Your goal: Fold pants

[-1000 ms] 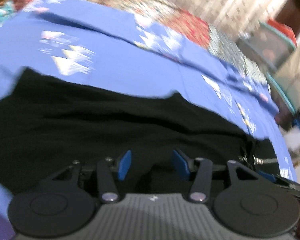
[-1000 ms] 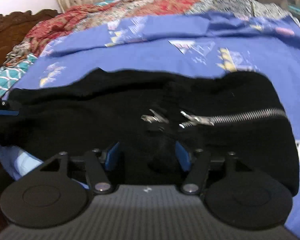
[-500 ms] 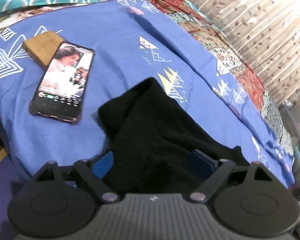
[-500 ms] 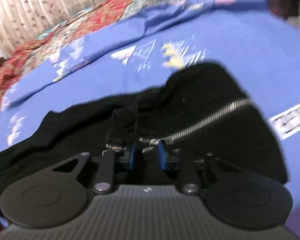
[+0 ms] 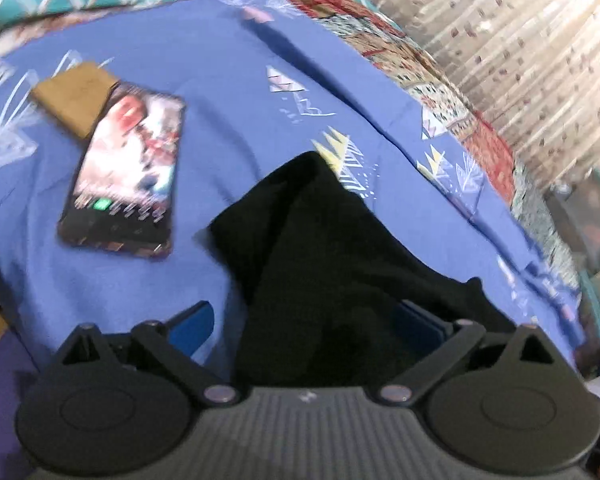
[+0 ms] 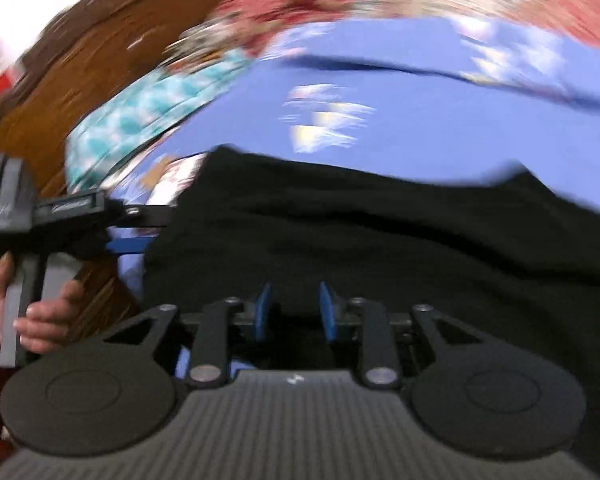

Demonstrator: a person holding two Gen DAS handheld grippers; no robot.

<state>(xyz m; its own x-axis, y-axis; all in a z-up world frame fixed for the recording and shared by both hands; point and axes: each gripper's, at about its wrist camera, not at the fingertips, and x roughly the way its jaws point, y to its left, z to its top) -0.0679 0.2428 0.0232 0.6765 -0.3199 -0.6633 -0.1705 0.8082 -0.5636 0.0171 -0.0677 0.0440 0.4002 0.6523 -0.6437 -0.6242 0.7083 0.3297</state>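
The black pants [image 5: 332,264] lie on the blue bedsheet [image 5: 228,80]. In the left wrist view my left gripper [image 5: 306,328] is open wide, its blue fingers [image 5: 192,324] on either side of a bunched pant leg end. In the right wrist view the pants [image 6: 400,240] spread across the sheet. My right gripper [image 6: 294,312] has its blue pads close together with black fabric between them. The left gripper [image 6: 124,224] shows at the left of that view, held by a hand at the pants' edge.
A phone [image 5: 124,176] with a lit screen lies on the sheet left of the pant leg, partly on a tan wallet [image 5: 74,94]. Patterned bedding [image 5: 440,68] lies behind. A wooden headboard [image 6: 80,72] stands at the left of the right wrist view.
My right gripper has closed on the pants near the zipper and swung left with them. My left gripper moved to the leg end and stays open around it.
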